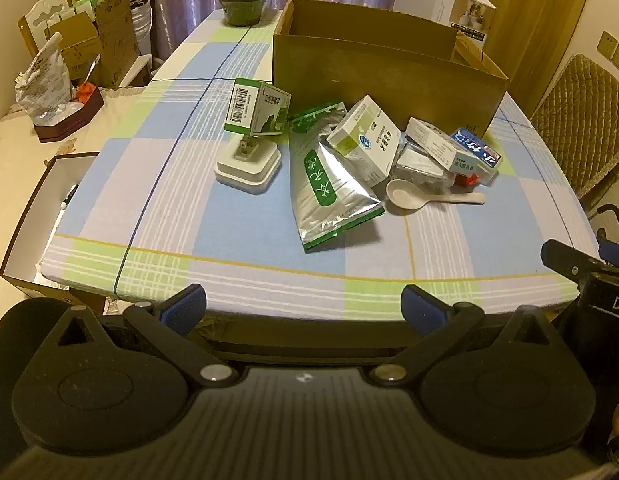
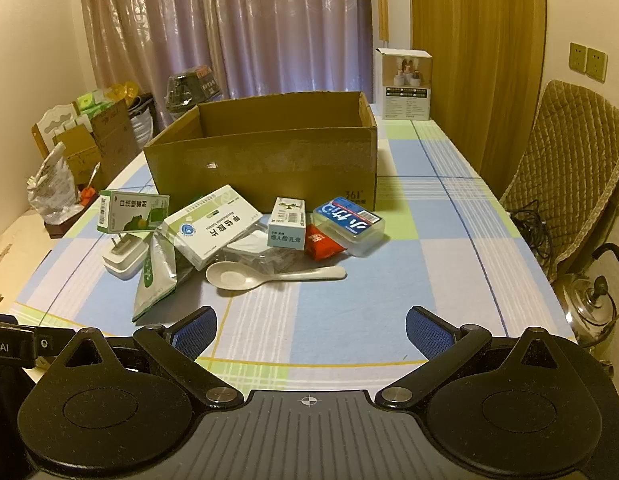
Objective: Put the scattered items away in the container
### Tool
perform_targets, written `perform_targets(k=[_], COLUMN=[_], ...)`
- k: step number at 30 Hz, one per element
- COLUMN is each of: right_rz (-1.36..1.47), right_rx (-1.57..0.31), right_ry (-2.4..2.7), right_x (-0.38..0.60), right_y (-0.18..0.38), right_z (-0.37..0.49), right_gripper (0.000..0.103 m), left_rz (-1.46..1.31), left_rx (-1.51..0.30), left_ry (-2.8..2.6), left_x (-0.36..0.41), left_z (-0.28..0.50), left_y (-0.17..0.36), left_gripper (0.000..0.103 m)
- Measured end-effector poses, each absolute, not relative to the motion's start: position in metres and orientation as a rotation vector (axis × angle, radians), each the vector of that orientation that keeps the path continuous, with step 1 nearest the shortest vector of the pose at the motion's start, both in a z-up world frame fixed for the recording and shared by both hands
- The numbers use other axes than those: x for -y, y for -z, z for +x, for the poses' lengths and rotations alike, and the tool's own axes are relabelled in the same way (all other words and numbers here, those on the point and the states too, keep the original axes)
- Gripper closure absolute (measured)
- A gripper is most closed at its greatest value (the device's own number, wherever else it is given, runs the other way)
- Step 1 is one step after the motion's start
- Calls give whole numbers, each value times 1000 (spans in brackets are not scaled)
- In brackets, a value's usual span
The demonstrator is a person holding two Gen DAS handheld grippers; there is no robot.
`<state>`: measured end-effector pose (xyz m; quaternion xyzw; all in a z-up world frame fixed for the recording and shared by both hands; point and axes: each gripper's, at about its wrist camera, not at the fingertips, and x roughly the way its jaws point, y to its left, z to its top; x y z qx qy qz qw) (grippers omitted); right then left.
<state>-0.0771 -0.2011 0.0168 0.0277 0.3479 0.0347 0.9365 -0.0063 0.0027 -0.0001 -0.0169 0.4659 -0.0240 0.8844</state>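
Both the left gripper and the right gripper are held wide and empty at the near edge of the tabletop. From the left, a green carton is seen propped on a white plug, then a foil pouch, a white carton, a spoon, a small carton, what may be a red sachet, and a clear case. All lie just before the open box.

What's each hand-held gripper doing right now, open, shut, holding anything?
Left hand-held gripper: open, empty, over the near table edge.
Right hand-held gripper: open, empty, short of the spoon.
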Motion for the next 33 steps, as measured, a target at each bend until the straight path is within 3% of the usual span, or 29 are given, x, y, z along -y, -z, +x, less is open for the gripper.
perform_targets(k=[33], right_rz=[51], right_rx=[-719], right_ry=[-84], right_x=[200], right_y=[-15], right_z=[-77], right_gripper=[0], left_rz=[-46], left_rx=[-986], left_ry=[53], left_x=[-4], left_z=[-8], left_y=[5], left_gripper=[1])
